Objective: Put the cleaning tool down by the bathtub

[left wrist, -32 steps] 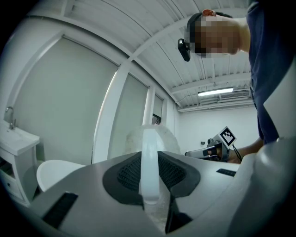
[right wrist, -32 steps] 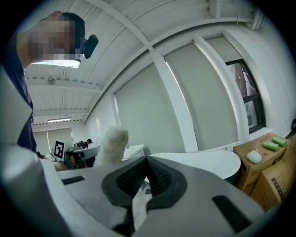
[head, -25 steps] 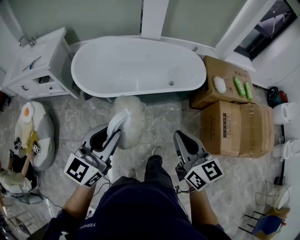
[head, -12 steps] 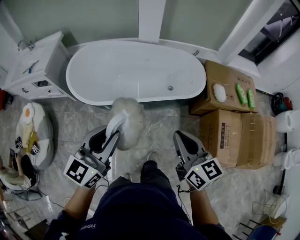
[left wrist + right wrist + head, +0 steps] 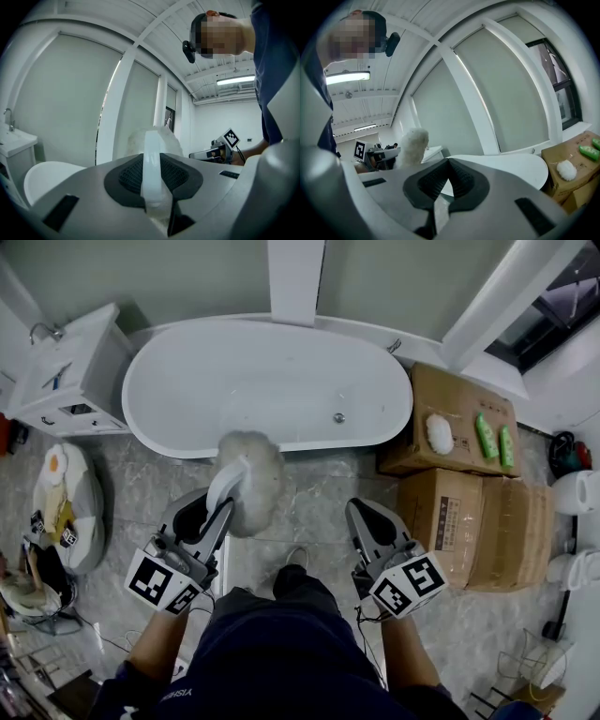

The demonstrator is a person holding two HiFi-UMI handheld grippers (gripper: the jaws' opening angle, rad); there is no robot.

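Observation:
The cleaning tool is a fluffy off-white duster head (image 5: 251, 479) on a pale handle (image 5: 152, 159). My left gripper (image 5: 217, 512) is shut on that handle, and the head sticks out ahead of the jaws over the front rim of the bathtub. The white oval bathtub (image 5: 319, 362) lies straight ahead, across the head view. To the right, level with the left one, my right gripper (image 5: 359, 514) is shut with nothing in it, its dark pads (image 5: 459, 176) meeting. In the right gripper view the duster head (image 5: 412, 147) shows at the left and the bathtub (image 5: 511, 166) beyond.
Stacked cardboard boxes (image 5: 459, 512) stand right of the tub, with a white puff (image 5: 439, 433) and green items (image 5: 495, 439) on top. A white vanity cabinet (image 5: 66, 371) is at the left, a fried-egg cushion (image 5: 61, 502) below it. A white pillar (image 5: 291, 277) rises behind the tub.
Both grippers have moved forward toward the bathtub with the person. The duster head, earlier over the floor, now overlaps the tub's front rim. Both grips are unchanged.

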